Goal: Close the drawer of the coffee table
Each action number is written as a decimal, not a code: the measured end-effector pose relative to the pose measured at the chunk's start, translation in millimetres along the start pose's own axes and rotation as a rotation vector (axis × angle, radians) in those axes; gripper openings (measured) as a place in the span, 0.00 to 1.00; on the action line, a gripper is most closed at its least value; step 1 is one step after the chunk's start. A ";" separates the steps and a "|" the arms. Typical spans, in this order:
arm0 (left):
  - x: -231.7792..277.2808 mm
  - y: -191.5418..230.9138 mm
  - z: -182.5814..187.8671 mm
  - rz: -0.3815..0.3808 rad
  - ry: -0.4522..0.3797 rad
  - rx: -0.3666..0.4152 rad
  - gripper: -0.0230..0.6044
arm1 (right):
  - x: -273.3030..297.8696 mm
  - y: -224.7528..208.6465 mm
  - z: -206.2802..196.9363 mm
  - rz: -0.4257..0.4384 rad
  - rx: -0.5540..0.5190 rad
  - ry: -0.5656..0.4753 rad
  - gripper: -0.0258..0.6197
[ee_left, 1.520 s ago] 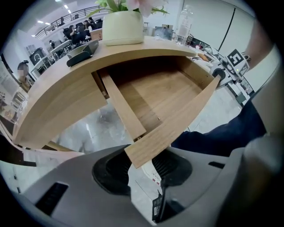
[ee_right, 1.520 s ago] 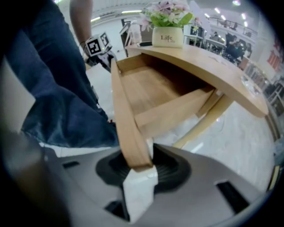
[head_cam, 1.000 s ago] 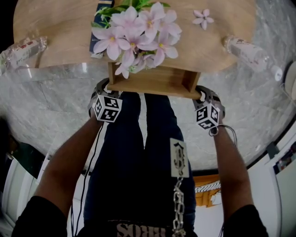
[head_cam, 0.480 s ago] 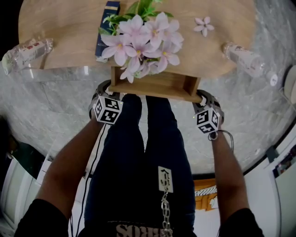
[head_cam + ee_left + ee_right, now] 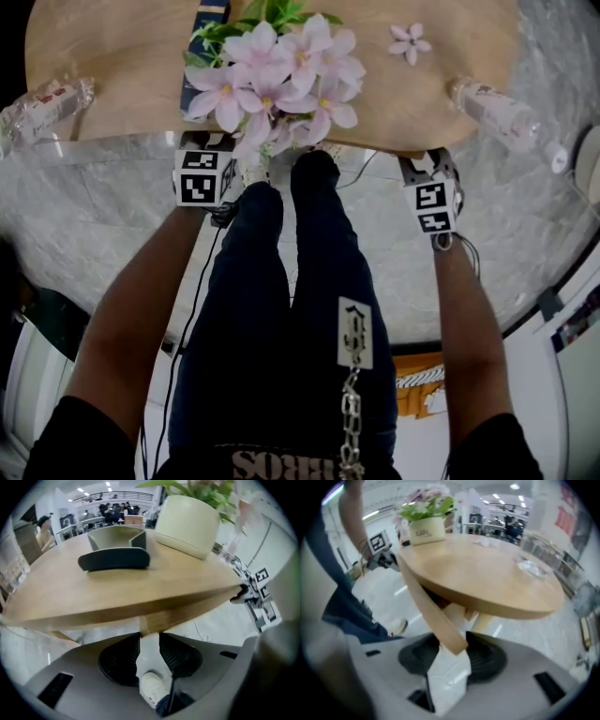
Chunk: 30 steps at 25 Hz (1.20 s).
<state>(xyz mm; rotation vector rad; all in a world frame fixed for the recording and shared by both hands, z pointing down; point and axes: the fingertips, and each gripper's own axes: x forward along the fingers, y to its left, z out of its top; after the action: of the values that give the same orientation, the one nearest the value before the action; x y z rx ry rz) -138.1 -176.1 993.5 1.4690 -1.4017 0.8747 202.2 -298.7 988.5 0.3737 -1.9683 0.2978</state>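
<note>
Here, the drawer front (image 5: 149,624) lies tucked right under the rim of the coffee table (image 5: 122,84), following its curve; your left gripper (image 5: 149,637) is set narrow, its tips pinching one end of that front, floor and a shoe showing through the slim gap behind; your right gripper (image 5: 453,641) is likewise narrow, clamped on the front's other end, which slants down between the dark pads (image 5: 485,656); both grippers sit at the table's near edge, on either side of the pink flowers (image 5: 277,80); a plastic bottle (image 5: 497,108) lies on the top beyond your right gripper.
</note>
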 end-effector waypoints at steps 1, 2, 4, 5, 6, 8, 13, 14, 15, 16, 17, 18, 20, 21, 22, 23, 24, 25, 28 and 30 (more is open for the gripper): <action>1.9 1.2 3.2 -0.006 -0.017 -0.071 0.27 | 1.1 -5.0 0.2 -0.007 0.092 -0.015 0.34; 3.5 2.2 5.2 -0.015 -0.033 -0.149 0.27 | 2.2 -9.4 -1.5 -0.014 0.187 -0.025 0.34; 2.8 3.1 3.9 -0.031 -0.048 -0.295 0.26 | 1.8 -15.0 -11.1 -0.046 0.334 -0.016 0.34; -1.2 1.9 -0.3 -0.032 -0.044 -0.338 0.26 | -1.7 -15.1 -19.1 -0.067 0.377 0.001 0.34; -7.3 -0.7 -6.4 -0.028 -0.033 -0.350 0.26 | -7.4 -13.5 -28.3 -0.086 0.407 0.021 0.34; -24.9 -6.9 -19.6 -0.017 -0.008 -0.310 0.24 | -22.5 -6.3 -44.6 -0.108 0.450 0.061 0.34; -100.5 -27.2 -25.0 -0.071 -0.028 -0.171 0.07 | -86.9 26.2 -16.4 -0.092 0.487 -0.009 0.14; -120.7 -33.4 -16.0 -0.109 -0.055 -0.174 0.07 | -105.9 31.2 2.5 -0.080 0.486 -0.059 0.12; -142.4 -37.1 -1.8 -0.142 -0.095 -0.183 0.07 | -125.7 34.6 24.4 -0.067 0.486 -0.113 0.11; -165.2 -37.8 18.3 -0.163 -0.149 -0.183 0.07 | -145.1 36.1 49.6 -0.057 0.484 -0.169 0.10; -188.9 -36.3 43.1 -0.170 -0.214 -0.165 0.07 | -163.7 35.8 77.6 -0.051 0.477 -0.228 0.09; -213.9 -34.3 70.6 -0.169 -0.283 -0.128 0.07 | -182.1 34.8 107.2 -0.052 0.460 -0.289 0.09; -267.9 -34.0 125.3 -0.163 -0.415 -0.034 0.07 | -222.8 35.8 165.4 -0.064 0.405 -0.401 0.09; -296.2 -36.0 150.3 -0.165 -0.471 0.005 0.07 | -245.3 38.7 192.6 -0.069 0.380 -0.451 0.09; -324.5 -38.6 173.1 -0.170 -0.520 0.035 0.07 | -268.2 43.0 218.5 -0.072 0.362 -0.498 0.09; -352.3 -41.5 193.5 -0.176 -0.566 0.056 0.07 | -290.5 48.4 242.6 -0.071 0.346 -0.543 0.09; -378.9 -44.8 211.2 -0.180 -0.611 0.071 0.07 | -312.0 54.7 264.3 -0.068 0.330 -0.587 0.09; -403.7 -49.3 225.8 -0.185 -0.655 0.083 0.07 | -333.4 61.2 282.5 -0.065 0.311 -0.626 0.09; -468.0 -70.9 252.0 -0.212 -0.753 0.102 0.07 | -401.2 78.7 320.9 -0.078 0.237 -0.717 0.09; -506.6 -80.0 260.6 -0.216 -0.790 0.134 0.07 | -440.5 90.3 343.2 -0.084 0.203 -0.759 0.09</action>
<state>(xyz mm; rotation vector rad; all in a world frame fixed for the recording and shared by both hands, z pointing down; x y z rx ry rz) -136.7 -242.9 422.1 2.1561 -1.6996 0.2401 52.6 -287.6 443.1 0.7847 -2.6594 0.3316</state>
